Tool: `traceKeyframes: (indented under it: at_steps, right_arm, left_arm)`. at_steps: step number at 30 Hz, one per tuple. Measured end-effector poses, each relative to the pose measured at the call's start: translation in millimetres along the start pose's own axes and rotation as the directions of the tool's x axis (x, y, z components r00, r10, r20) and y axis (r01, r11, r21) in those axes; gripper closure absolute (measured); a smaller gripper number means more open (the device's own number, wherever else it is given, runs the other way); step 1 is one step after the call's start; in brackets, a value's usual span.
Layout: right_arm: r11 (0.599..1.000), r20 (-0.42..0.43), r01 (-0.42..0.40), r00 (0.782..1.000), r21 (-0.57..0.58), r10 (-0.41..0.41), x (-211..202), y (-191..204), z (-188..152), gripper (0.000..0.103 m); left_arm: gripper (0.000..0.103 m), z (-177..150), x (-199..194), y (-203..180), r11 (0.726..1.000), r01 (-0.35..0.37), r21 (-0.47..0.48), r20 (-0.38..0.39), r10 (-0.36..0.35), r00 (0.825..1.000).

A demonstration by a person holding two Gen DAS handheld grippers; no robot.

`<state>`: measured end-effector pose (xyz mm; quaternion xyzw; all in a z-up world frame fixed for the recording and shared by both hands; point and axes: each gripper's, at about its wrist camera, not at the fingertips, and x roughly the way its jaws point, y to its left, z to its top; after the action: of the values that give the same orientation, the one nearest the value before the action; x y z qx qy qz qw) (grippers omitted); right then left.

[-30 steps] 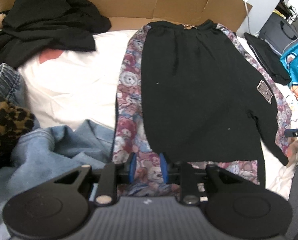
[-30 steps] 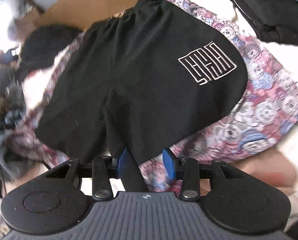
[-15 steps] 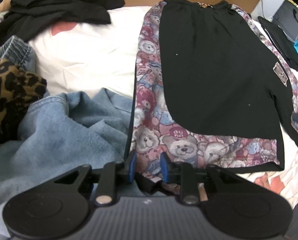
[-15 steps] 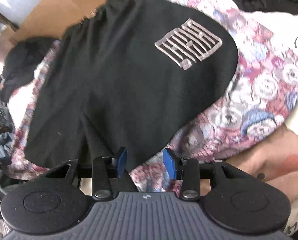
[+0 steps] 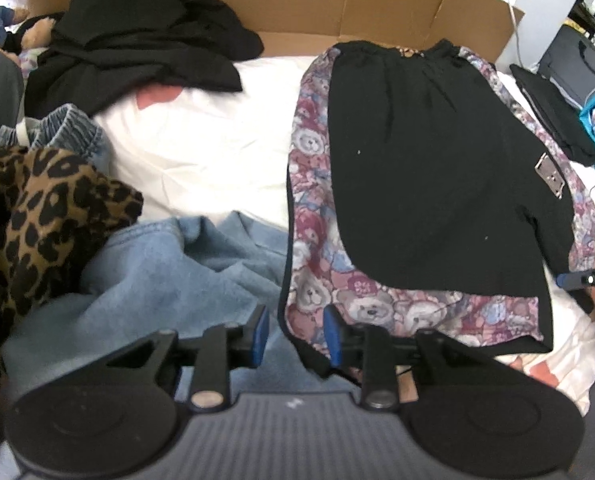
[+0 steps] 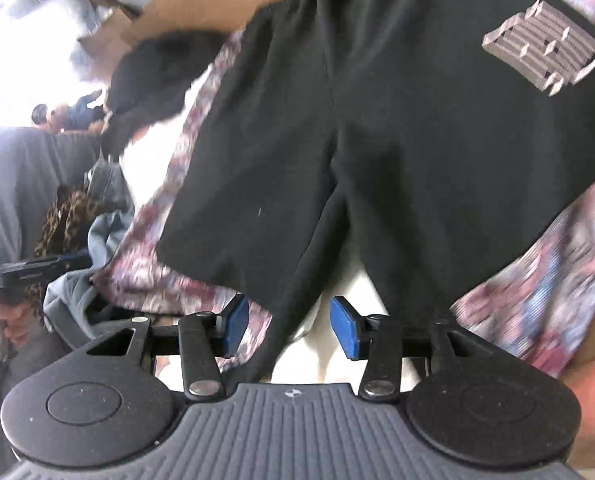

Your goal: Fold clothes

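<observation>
Spreading apart, the left gripper (image 5: 293, 334) lets go of the teddy-print cloth's (image 5: 317, 240) near corner, the hem loose between its parting jaws. Across the bed (image 5: 201, 152), the right gripper (image 6: 289, 328) also widens, a black shorts (image 6: 377, 128) leg edge draped slack between its pads, unclamped. The shorts lie flat on the cloth. Risk ahead: withdrawing gripper tips could snag either hem and rumple the shorts before folding starts.
</observation>
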<state>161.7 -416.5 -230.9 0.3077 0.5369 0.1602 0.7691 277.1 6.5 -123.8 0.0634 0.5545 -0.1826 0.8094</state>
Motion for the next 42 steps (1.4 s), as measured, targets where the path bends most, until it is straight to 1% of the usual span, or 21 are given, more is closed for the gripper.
traceKeyframes:
  at_steps: [4,7,9,12,13,14,15,16,17,20,23,25,27,28,30,31,32,34,35,39,42]
  right_arm:
    - [0.995,-0.058,-0.065,0.996,0.081,0.07,18.3,2.4,-10.9,0.05]
    - [0.993,-0.079,-0.077,0.993,0.094,0.084,30.4,9.5,-19.1,0.052]
    - [0.991,-0.079,-0.087,0.992,0.102,0.096,36.3,12.3,-22.7,0.053]
    - [0.984,-0.067,-0.12,0.989,0.13,0.13,39.1,13.1,-23.0,0.066]
    - [0.983,-0.06,-0.123,0.989,0.134,0.132,37.6,12.6,-23.1,0.075]
    - [0.983,-0.054,-0.123,0.99,0.136,0.131,35.4,11.9,-23.0,0.09]
    - [0.983,-0.047,-0.122,0.99,0.138,0.13,33.1,11.2,-22.8,0.097]
    - [0.983,-0.041,-0.121,0.991,0.14,0.128,30.8,10.5,-22.6,0.102]
    - [0.983,-0.035,-0.123,0.991,0.139,0.129,27.4,10.5,-23.7,0.102]
    - [0.986,-0.022,-0.124,0.992,0.115,0.127,13.9,10.9,-26.6,0.103]
    - [0.993,-0.039,-0.053,0.998,0.108,0.057,8.9,8.3,-30.2,0.103]
    - [0.994,-0.073,-0.008,0.997,0.11,0.016,12.0,5.6,-35.1,0.103]
    - [0.994,-0.09,0.018,0.996,0.105,-0.008,13.2,6.2,-38.4,0.103]
    - [0.994,-0.089,0.025,0.996,0.106,-0.016,12.3,6.7,-39.2,0.1]
    - [0.993,-0.076,0.03,0.997,0.112,-0.022,8.7,7.2,-40.5,0.099]
    - [0.993,-0.064,0.026,0.998,0.114,-0.018,6.0,6.9,-41.3,0.096]
    - [0.994,-0.049,0.021,0.999,0.111,-0.016,2.8,7.4,-41.8,0.091]
    - [0.995,-0.014,0.013,1.0,0.101,-0.012,-4.1,8.3,-42.4,0.076]
    - [0.995,0.003,0.008,1.0,0.096,-0.008,-7.2,8.6,-42.2,0.073]
    - [0.996,0.05,-0.011,0.999,0.089,0.007,-15.8,8.0,-39.4,0.071]
    - [0.995,0.071,-0.011,0.997,0.096,0.005,-16.7,7.3,-36.7,0.071]
  left_arm:
    - [0.071,-5.6,9.9,1.9,1.0,0.006,-0.008,-0.021,-0.007,1.0]
    - [0.071,-9.6,14.6,3.8,1.0,0.005,-0.011,-0.032,-0.005,0.999]
    - [0.071,-12.0,13.7,4.3,1.0,0.007,-0.014,-0.029,-0.008,1.0]
    - [0.071,-14.0,12.7,4.1,1.0,0.007,-0.011,-0.025,-0.007,1.0]
    - [0.071,-14.3,12.3,4.0,1.0,0.006,-0.01,-0.023,-0.006,1.0]
    - [0.071,-14.5,12.0,3.9,1.0,0.006,-0.008,-0.022,-0.006,1.0]
    - [0.071,-14.8,11.6,3.7,1.0,0.005,-0.007,-0.021,-0.005,1.0]
    - [0.071,-15.0,11.2,3.6,1.0,0.005,-0.005,-0.02,-0.005,1.0]
    - [0.071,-14.5,10.0,4.1,1.0,0.005,-0.005,-0.018,-0.005,1.0]
    - [0.071,-12.9,6.2,5.6,1.0,0.007,-0.004,-0.012,-0.007,1.0]
    - [0.071,-10.0,1.4,8.3,1.0,0.009,-0.013,-0.001,-0.009,1.0]
    - [0.071,-8.2,-1.3,9.7,1.0,0.016,-0.021,0.004,-0.016,1.0]
    - [0.071,-7.0,-2.7,8.7,0.999,0.032,-0.023,0.005,-0.032,0.999]
    - [0.071,-6.5,-1.7,7.4,0.999,0.038,-0.019,0.004,-0.038,0.999]
    - [0.07,-5.5,0.4,4.7,0.999,0.049,-0.012,0.001,-0.049,0.999]
    - [0.07,-5.0,4.0,3.4,0.999,0.047,-0.008,-0.006,-0.047,0.999]
    - [0.07,-4.6,7.6,2.2,0.999,0.046,-0.005,-0.013,-0.046,0.999]
    - [0.07,-4.2,15.8,1.2,0.999,0.046,-0.006,-0.031,-0.046,0.998]
    - [0.07,-3.9,20.8,1.4,0.999,0.038,-0.005,-0.045,-0.039,0.998]
    - [0.067,-7.8,39.0,4.2,1.0,0.003,-0.006,-0.109,-0.004,0.994]
    - [0.066,-14.3,44.7,7.0,1.0,0.013,-0.012,-0.126,-0.014,0.992]
